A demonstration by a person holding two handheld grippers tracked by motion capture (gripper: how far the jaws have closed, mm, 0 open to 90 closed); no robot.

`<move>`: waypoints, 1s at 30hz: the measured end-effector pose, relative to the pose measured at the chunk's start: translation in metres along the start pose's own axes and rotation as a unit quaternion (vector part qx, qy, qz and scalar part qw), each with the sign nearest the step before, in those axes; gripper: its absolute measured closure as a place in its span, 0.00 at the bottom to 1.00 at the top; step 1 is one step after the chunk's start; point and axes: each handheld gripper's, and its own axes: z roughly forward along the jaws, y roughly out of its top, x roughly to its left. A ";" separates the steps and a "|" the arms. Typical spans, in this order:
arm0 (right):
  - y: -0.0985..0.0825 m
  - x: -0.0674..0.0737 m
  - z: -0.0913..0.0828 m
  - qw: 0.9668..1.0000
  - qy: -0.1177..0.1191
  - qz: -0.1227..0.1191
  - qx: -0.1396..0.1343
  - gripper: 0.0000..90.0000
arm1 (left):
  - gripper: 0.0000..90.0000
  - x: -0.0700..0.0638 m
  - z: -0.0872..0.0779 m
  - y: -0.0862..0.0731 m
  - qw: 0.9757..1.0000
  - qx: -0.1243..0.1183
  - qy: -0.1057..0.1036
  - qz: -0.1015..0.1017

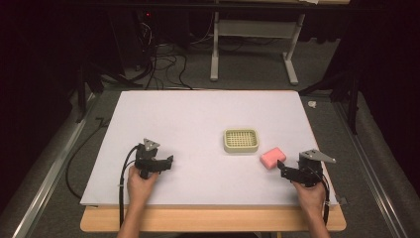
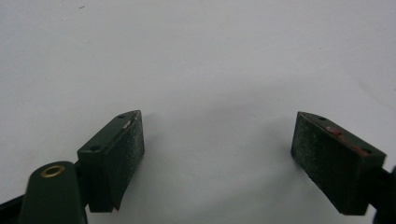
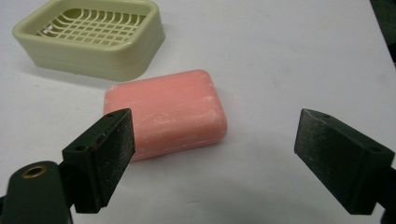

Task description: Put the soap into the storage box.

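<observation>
- Jaws on both grippers stand apart, nothing between them.
- High view: right gripper sits near the table's right front corner, jaws aimed left toward the soap, which lies just beside them, not touching.
- High view: soap lies flat toward the right edge, long axis slanted, running from front-left to back-right; dish sits just beyond it to the back-left, apart from it.
- High view: left gripper rests toward the front left, well apart from soap and dish, so the right hand is clearly the nearer one.
- Left gripper view: left gripper wide open over bare white table.
- Right gripper view: right gripper open; soap lies ahead and off to the left of the gap, its near-left corner hidden behind the left jaw, right jaw well clear of it.
- Right gripper view: soap's long axis runs roughly across the jaw line; dish behind it, empty.
- Judgement: gripper likely needs to shift left and forward to centre the soap before closing.
</observation>
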 end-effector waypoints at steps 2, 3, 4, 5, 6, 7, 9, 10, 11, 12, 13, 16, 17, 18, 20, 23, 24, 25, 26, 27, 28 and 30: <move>-0.001 0.002 0.001 1.000 0.002 -0.001 0.001 0.14 | 0.20 0.000 0.000 0.000 1.000 0.000 0.000 0.000; -0.001 0.003 0.001 1.000 0.003 -0.001 0.002 0.13 | 0.20 0.000 0.000 0.000 1.000 0.000 0.000 0.000; -0.001 0.004 0.001 1.000 0.004 -0.004 0.002 0.13 | 0.20 0.000 0.000 0.000 1.000 0.000 0.000 0.000; -0.001 0.005 0.002 1.000 0.003 -0.007 0.002 0.13 | 0.20 0.000 0.000 0.000 1.000 0.000 0.000 0.000; -0.001 0.006 0.002 1.000 0.002 -0.008 0.001 0.13 | 0.20 0.000 0.000 0.000 1.000 0.000 0.000 0.000; 0.000 0.007 0.002 1.000 0.002 -0.011 0.000 0.13 | 0.20 0.000 0.000 0.000 1.000 0.000 0.000 0.000; 0.000 0.009 0.003 1.000 0.003 -0.013 0.002 0.13 | 0.20 0.000 0.000 0.000 1.000 0.000 0.000 0.000; 0.000 0.010 0.004 1.000 0.005 -0.016 0.001 0.13 | 0.20 0.000 0.000 0.000 1.000 0.000 0.000 0.000; 0.001 0.011 0.004 1.000 0.006 -0.017 0.001 0.13 | 0.20 0.000 0.000 0.000 1.000 0.000 0.000 0.000; 0.001 0.012 0.005 1.000 0.007 -0.018 0.001 0.13 | 0.20 0.000 0.000 0.000 1.000 0.000 0.000 0.000; 0.002 0.013 0.005 1.000 0.008 -0.021 0.001 0.13 | 0.20 0.000 0.000 0.000 1.000 0.000 0.000 0.000; 0.003 0.015 0.006 1.000 0.010 -0.023 0.001 0.13 | 0.20 0.000 0.000 0.000 1.000 0.000 0.000 0.000; 0.004 0.016 0.007 1.000 0.011 -0.025 0.000 0.13 | 0.20 0.000 0.000 0.000 1.000 0.000 0.000 0.000; 0.004 0.016 0.007 1.000 0.013 -0.029 0.000 0.13 | 0.20 0.000 0.000 0.000 1.000 0.000 0.000 0.000; 0.006 0.018 0.008 0.999 0.015 -0.030 0.001 0.13 | 0.20 0.000 0.000 0.000 1.000 0.000 0.000 0.000; 0.008 0.020 0.010 0.999 0.018 -0.033 0.002 0.13 | 0.20 0.000 0.000 0.000 1.000 0.000 0.000 0.000; 0.009 0.021 0.011 0.999 0.018 -0.035 0.002 0.13 | 0.20 0.000 0.000 0.000 1.000 0.000 0.000 0.000; 0.010 0.022 0.012 0.999 0.019 -0.037 0.003 0.13 | 0.20 0.000 0.000 0.000 1.000 0.000 0.000 0.000; 0.011 0.023 0.012 0.999 0.019 -0.041 0.004 0.13 | 0.20 0.000 0.000 0.000 1.000 0.000 0.000 0.000; 0.012 0.024 0.013 0.999 0.020 -0.042 0.004 0.13 | 0.20 0.000 0.000 0.000 1.000 0.000 0.000 0.000; 0.013 0.024 0.014 0.999 0.021 -0.043 0.004 0.13 | 0.20 0.000 0.000 0.000 1.000 0.000 0.000 0.000; 0.015 0.026 0.015 0.999 0.020 -0.048 0.005 0.13 | 0.20 0.000 0.000 0.000 1.000 0.000 0.000 0.000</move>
